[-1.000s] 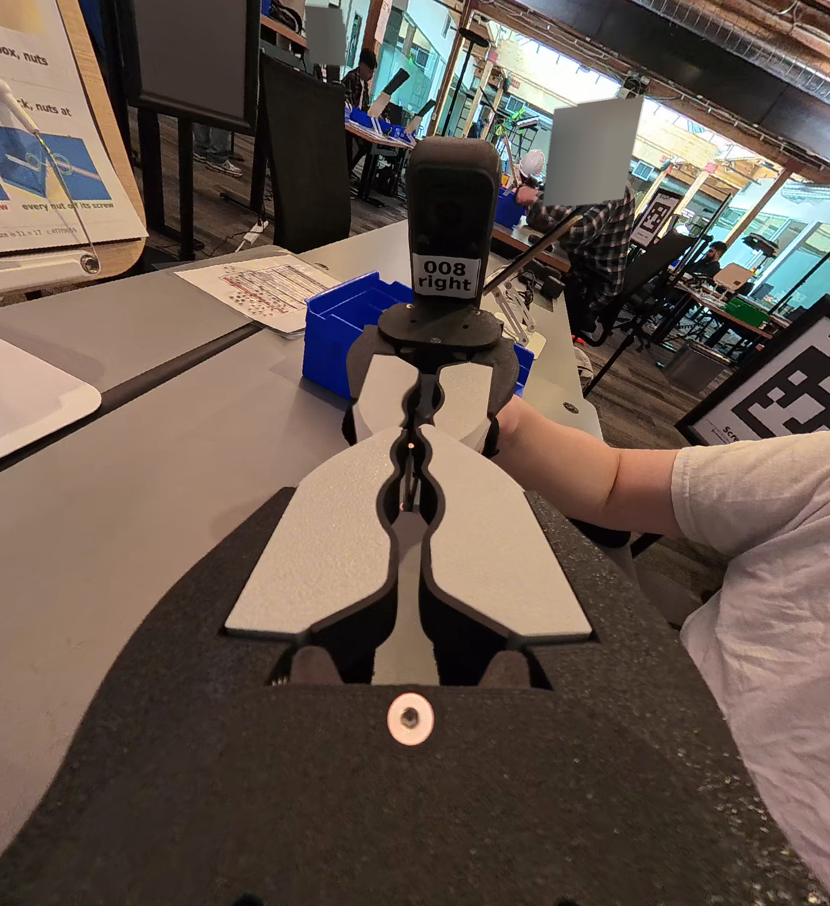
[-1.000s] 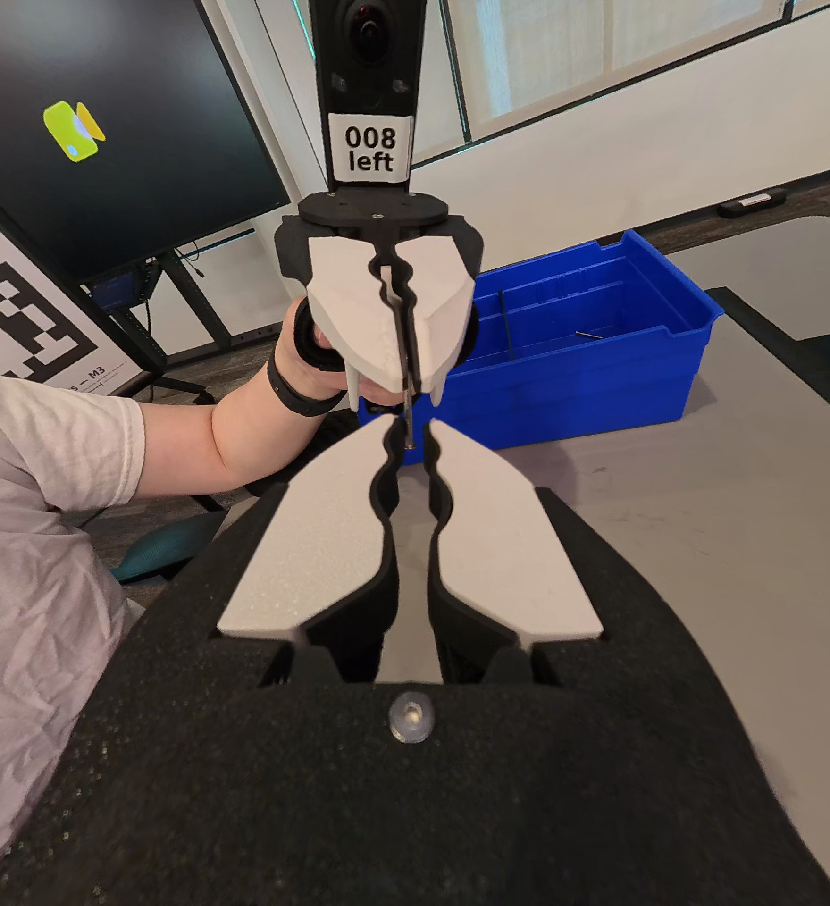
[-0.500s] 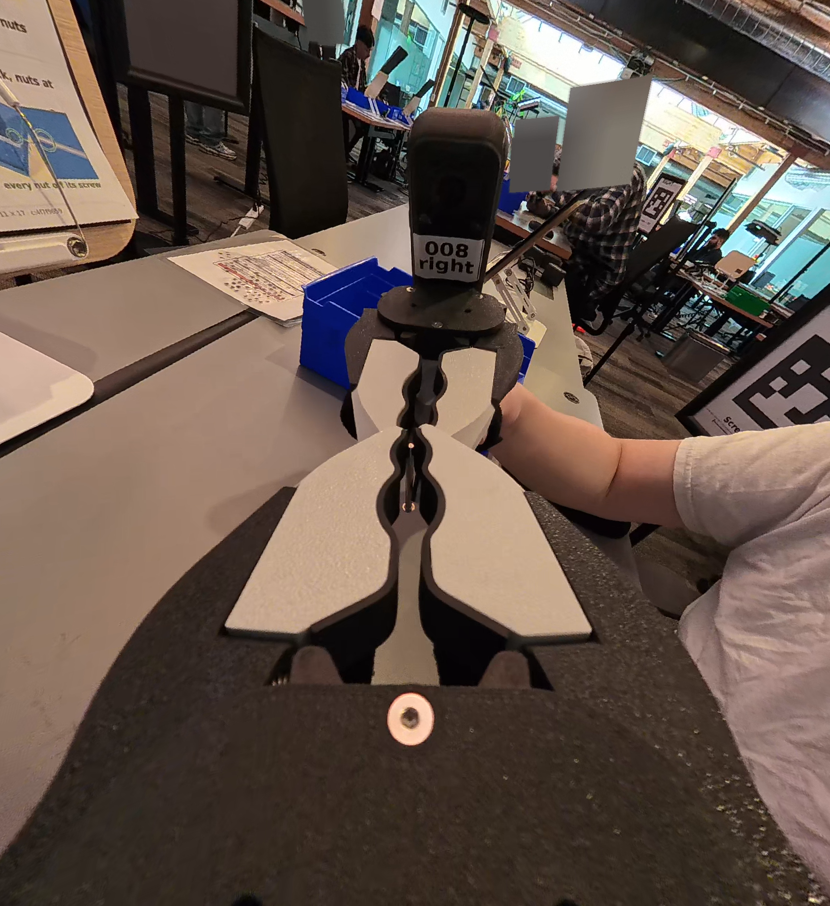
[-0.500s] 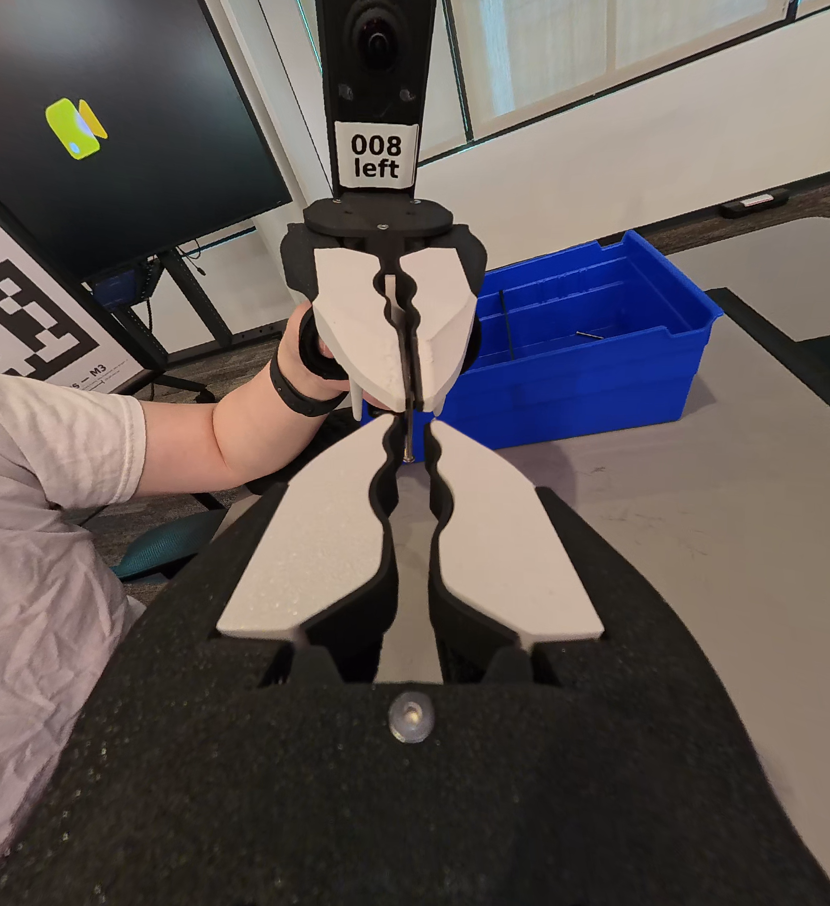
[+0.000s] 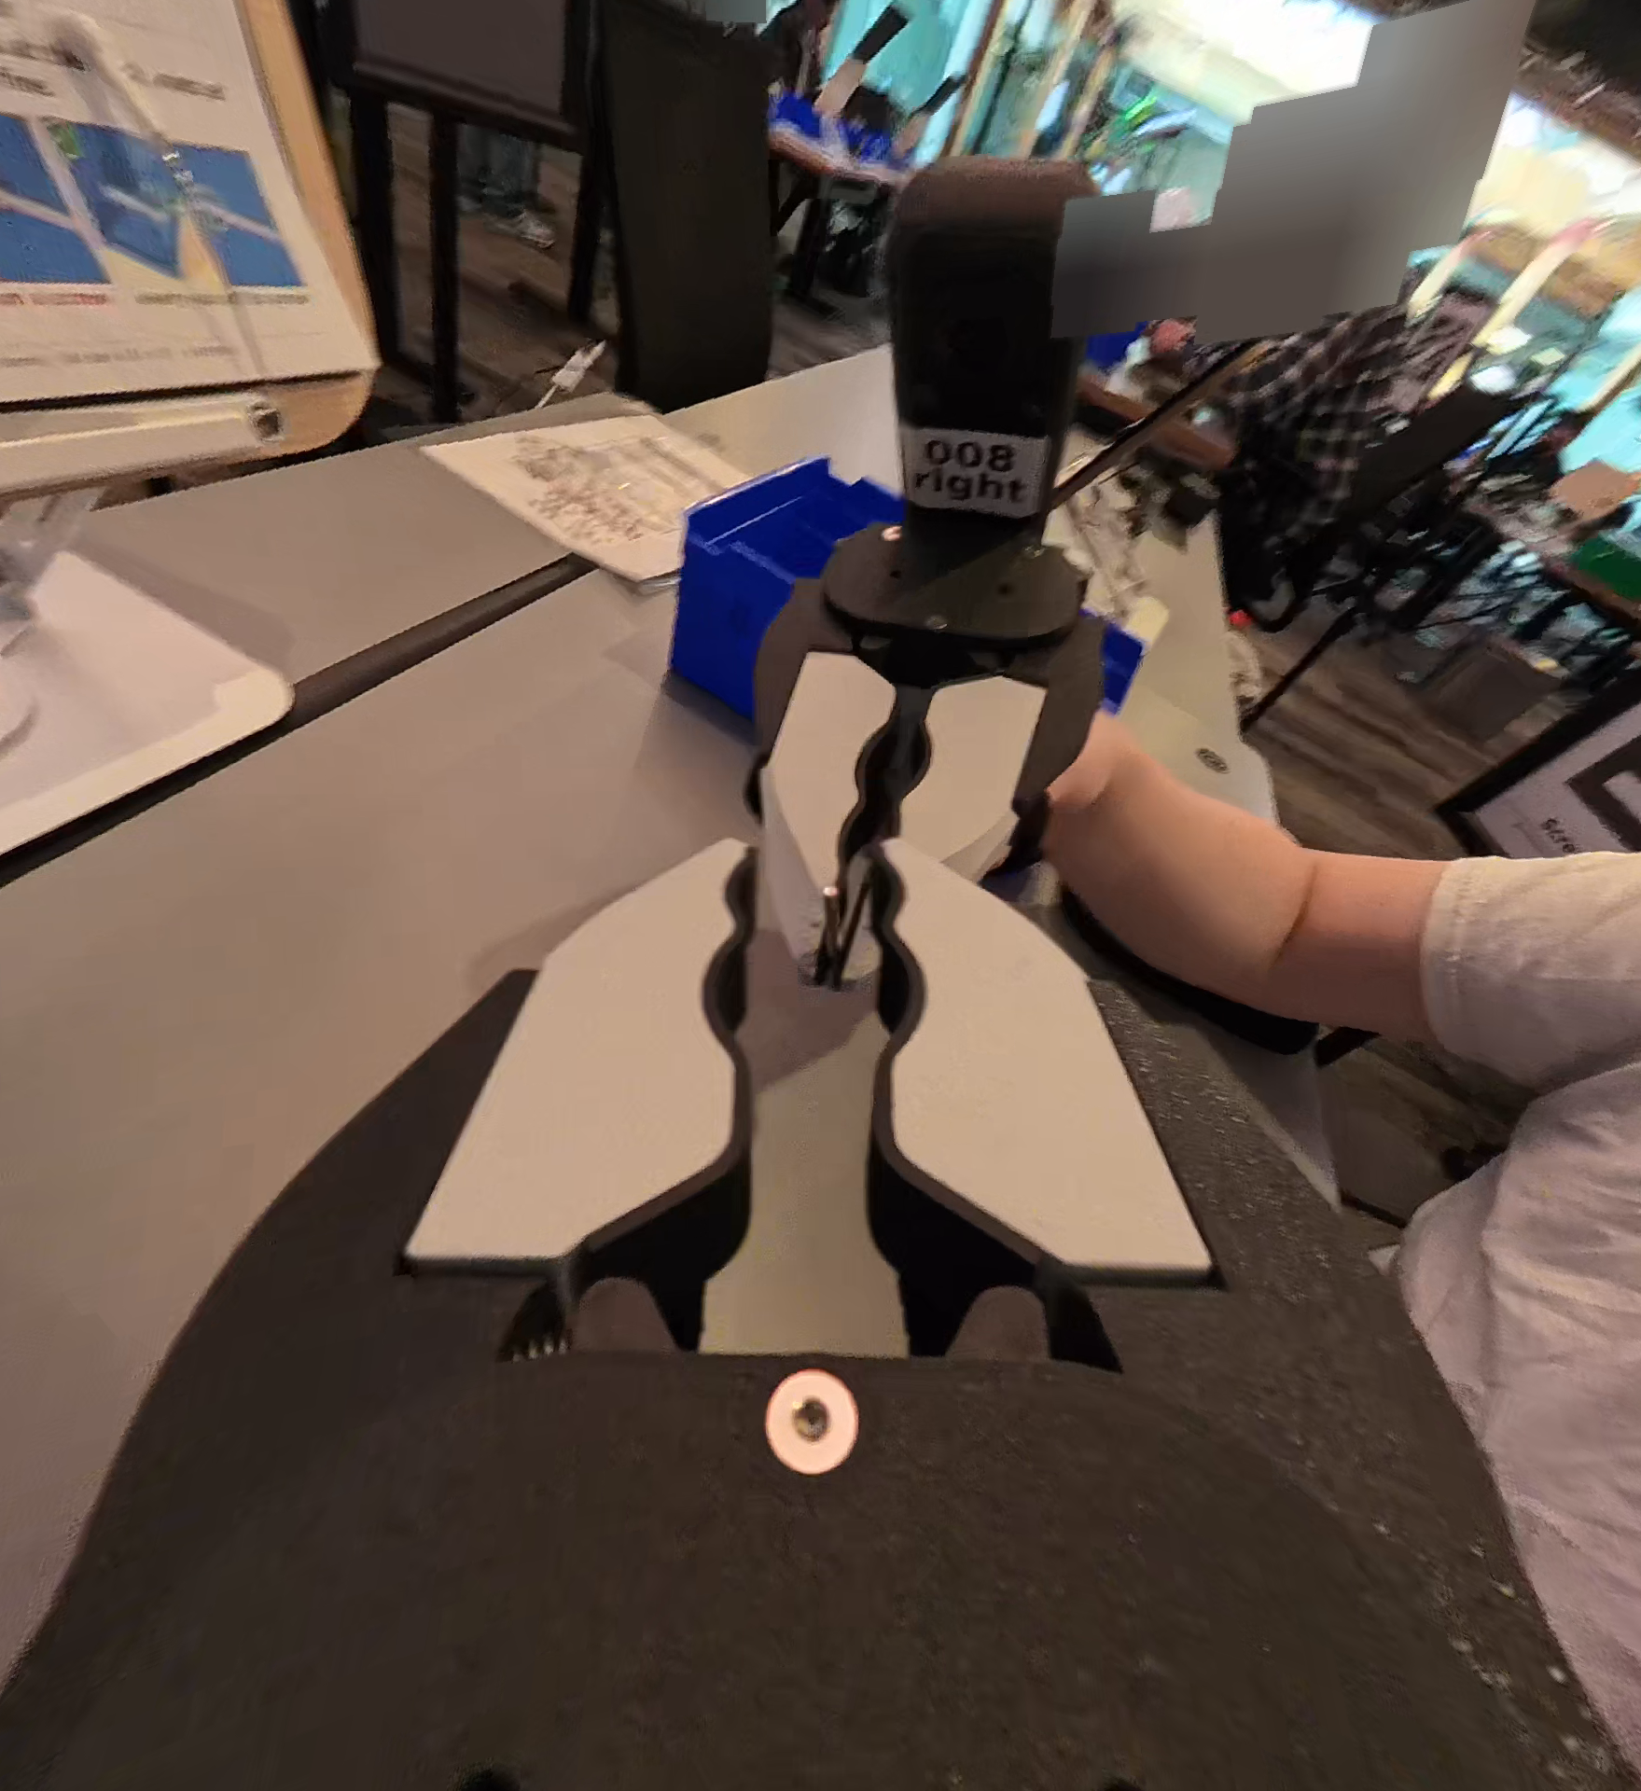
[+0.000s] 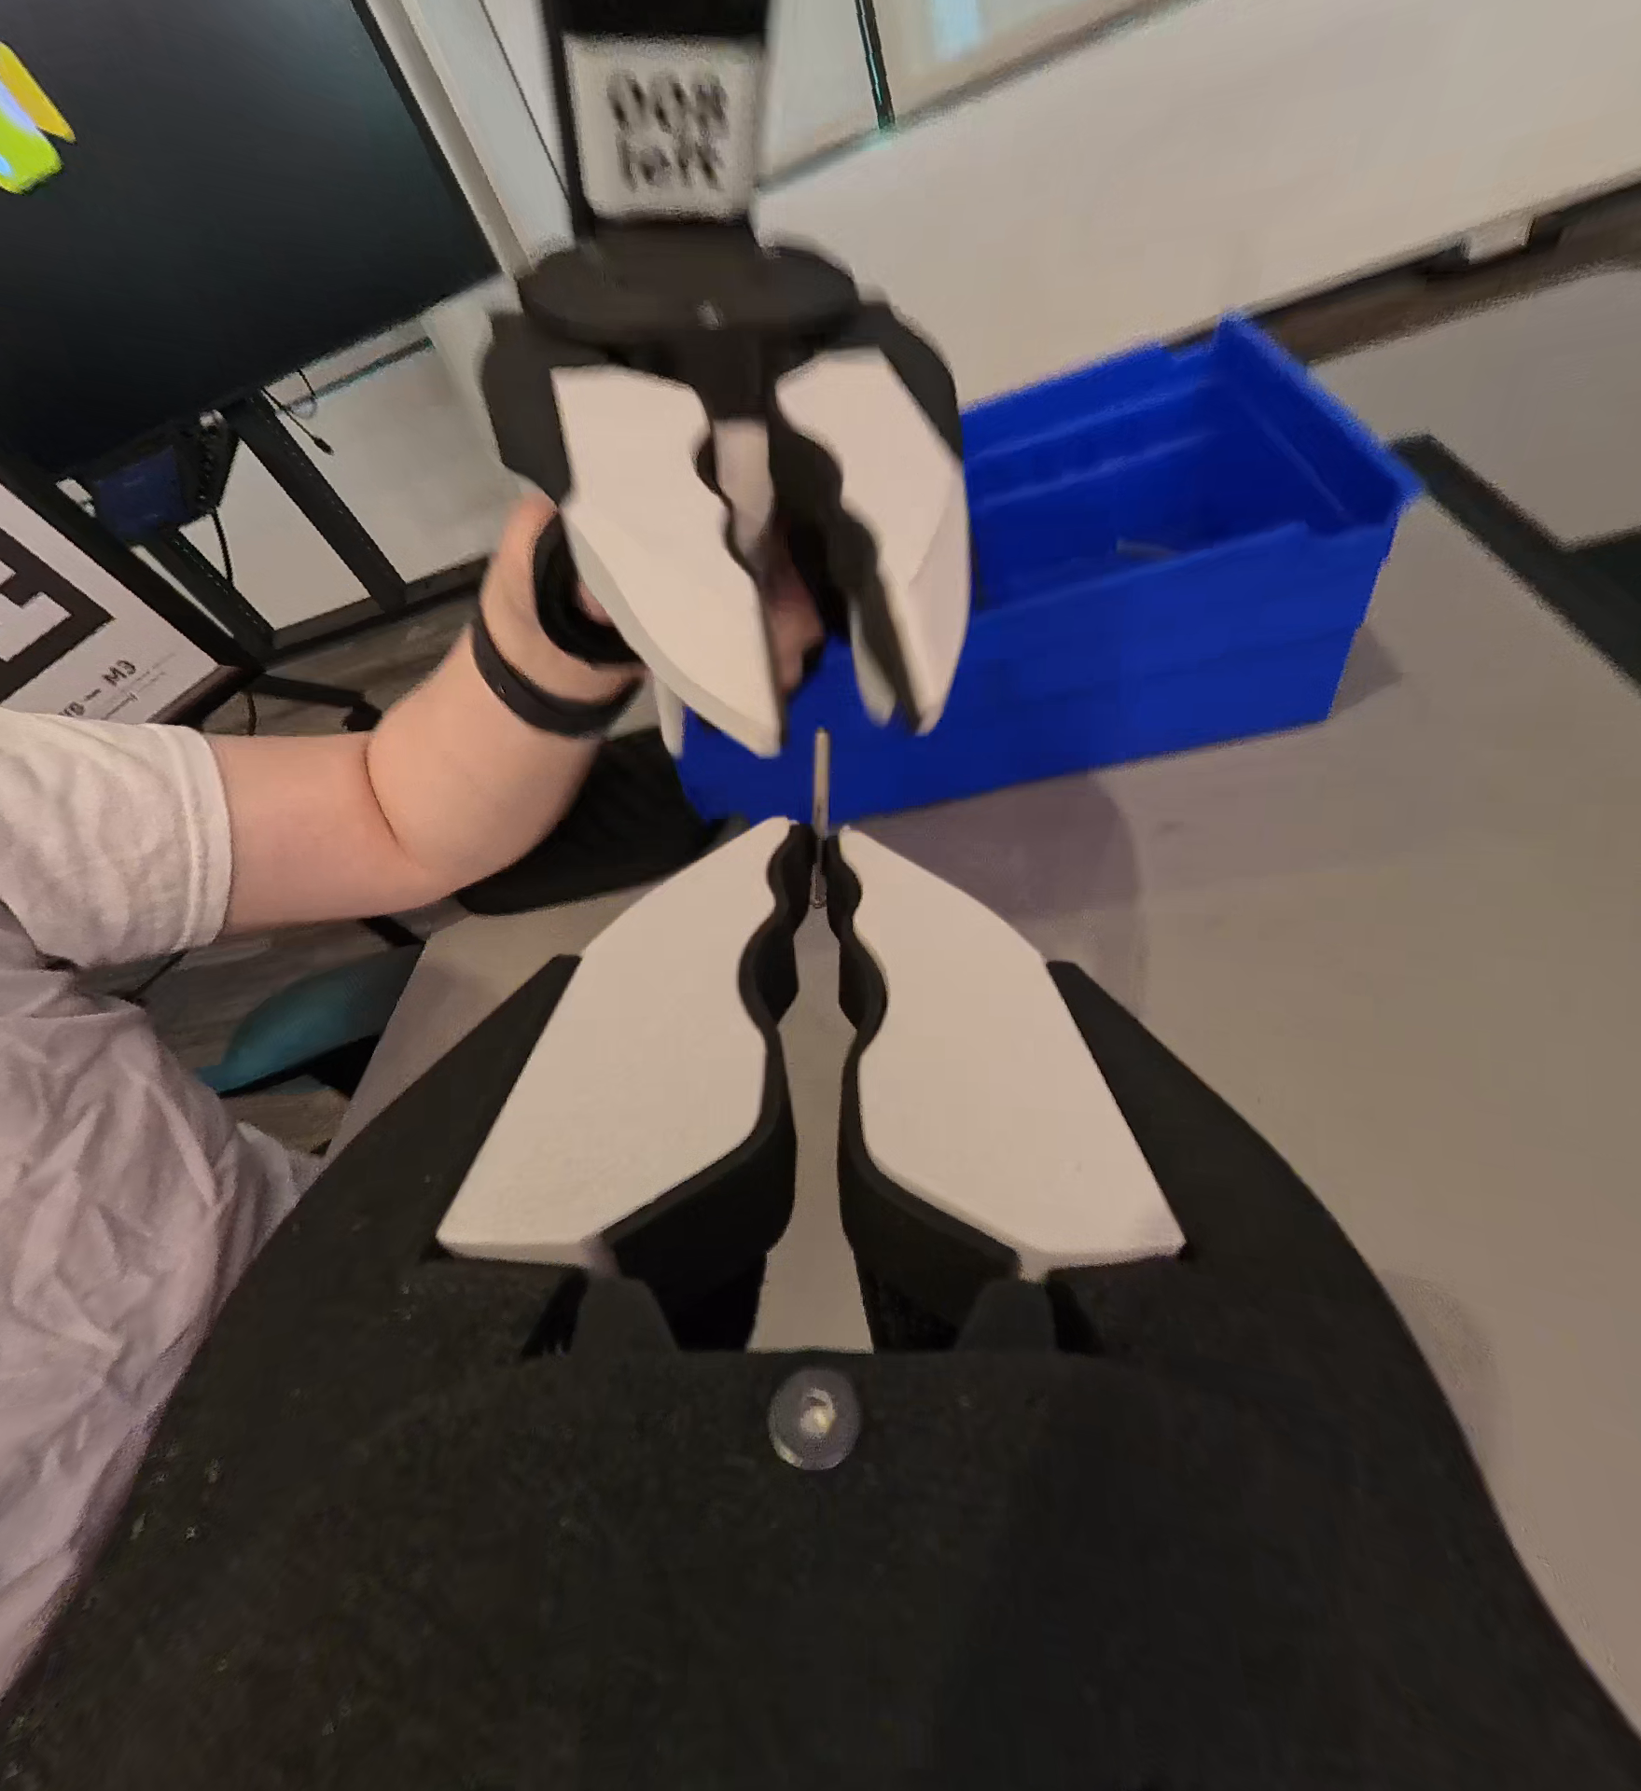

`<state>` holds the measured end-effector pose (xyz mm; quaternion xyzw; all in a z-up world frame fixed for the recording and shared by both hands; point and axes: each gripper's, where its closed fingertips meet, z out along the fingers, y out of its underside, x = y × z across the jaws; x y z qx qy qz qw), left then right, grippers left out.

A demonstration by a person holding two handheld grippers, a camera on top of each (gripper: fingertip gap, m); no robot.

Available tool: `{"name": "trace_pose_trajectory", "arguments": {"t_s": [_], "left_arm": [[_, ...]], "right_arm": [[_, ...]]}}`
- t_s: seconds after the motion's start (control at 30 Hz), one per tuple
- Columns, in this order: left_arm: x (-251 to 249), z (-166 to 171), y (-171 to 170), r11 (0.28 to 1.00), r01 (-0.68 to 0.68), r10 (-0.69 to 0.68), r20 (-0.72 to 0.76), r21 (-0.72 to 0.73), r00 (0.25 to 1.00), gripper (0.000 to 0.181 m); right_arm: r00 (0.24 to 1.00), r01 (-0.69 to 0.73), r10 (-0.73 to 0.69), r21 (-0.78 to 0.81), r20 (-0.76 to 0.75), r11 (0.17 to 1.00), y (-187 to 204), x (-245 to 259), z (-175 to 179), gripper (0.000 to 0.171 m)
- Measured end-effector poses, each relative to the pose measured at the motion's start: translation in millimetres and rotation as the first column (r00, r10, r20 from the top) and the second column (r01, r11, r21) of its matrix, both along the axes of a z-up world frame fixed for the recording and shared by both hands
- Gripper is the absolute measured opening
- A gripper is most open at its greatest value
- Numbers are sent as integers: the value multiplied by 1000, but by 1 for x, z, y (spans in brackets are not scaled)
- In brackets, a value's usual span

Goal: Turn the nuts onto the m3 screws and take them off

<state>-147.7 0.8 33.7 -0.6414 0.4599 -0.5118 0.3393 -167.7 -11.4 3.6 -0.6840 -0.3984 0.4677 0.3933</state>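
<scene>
The screw, a thin metal rod, stands pinched at the tips of our right hand-held gripper, its fingers drawn in narrow around the lower end. Opposite, our left hand-held gripper has its fingers spread apart, gripping nothing, with the screw showing in the gap. We count two hand-held grippers, each with two pale, wavy-edged fingers on rough black bodies. Whether a nut sits on the thread, we cannot tell. Both bare forearms reach in level from white sleeves, a dark band on the left wrist. Beyond, one glossy blue plastic bin rests on the smooth grey bench, near a printed sheet.
</scene>
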Motion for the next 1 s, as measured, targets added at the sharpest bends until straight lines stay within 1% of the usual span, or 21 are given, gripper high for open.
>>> {"name": "trace_pose_trajectory", "arguments": {"t_s": [0.07,0.1,0.13,0.17,0.23,0.27,0.33,0.37,0.43,0.5,0.57,0.63,0.7,0.77,0.8,0.93,1.0], "left_arm": [[-17,-8,13,997,-47,54,-131,53,990,48],[-31,-12,16,994,-48,67,-206,94,976,47],[-47,-13,19,989,-43,81,-269,142,960,40],[-65,-13,24,979,-65,126,-319,194,939,35],[-107,-15,41,948,-152,264,-422,281,867,25],[-132,-21,46,939,-187,312,-493,287,812,20],[-186,-44,48,931,-258,365,-659,258,657,17],[-211,-57,44,931,-287,357,-731,227,581,15],[-249,-83,36,924,-361,298,-831,127,470,9],[-271,-104,38,888,-458,251,-881,45,401,6],[-282,-123,48,852,-523,227,-912,17,340,11],[-285,-143,55,848,-529,185,-937,0,297,18],[-282,-160,56,866,-500,126,-954,-29,273,24],[-279,-170,59,880,-474,109,-963,-22,247,26],[-276,-173,62,884,-468,110,-965,-16,240,27],[-265,-179,62,918,-396,93,-961,-18,259,33],[-268,-184,64,931,-365,100,-967,8,232,35]], "right_arm": [[991,48,-38,-76,130,996,7,8,-24,3],[972,88,-64,-99,228,991,11,15,-42,3],[946,116,-78,-104,315,988,15,21,-57,3],[919,140,-92,-97,384,985,18,27,-70,3],[882,161,-98,-101,461,982,21,32,-87,3],[873,159,-88,-110,480,981,20,32,-93,3],[858,155,-80,-107,507,982,20,32,-99,3],[851,157,-84,-98,519,983,21,32,-101,3],[845,159,-87,-92,528,983,22,33,-103,3],[848,159,-86,-95,522,983,22,33,-102,3],[848,164,-91,-95,522,982,23,34,-102,3],[847,166,-90,-100,524,981,23,36,-103,3],[847,172,-94,-103,523,980,24,38,-103,3],[848,173,-93,-106,522,979,24,39,-103,3],[848,172,-92,-108,522,979,24,39,-103,3],[847,173,-93,-106,524,979,24,40,-103,2],[848,169,-90,-106,522,980,24,39,-102,2]]}}
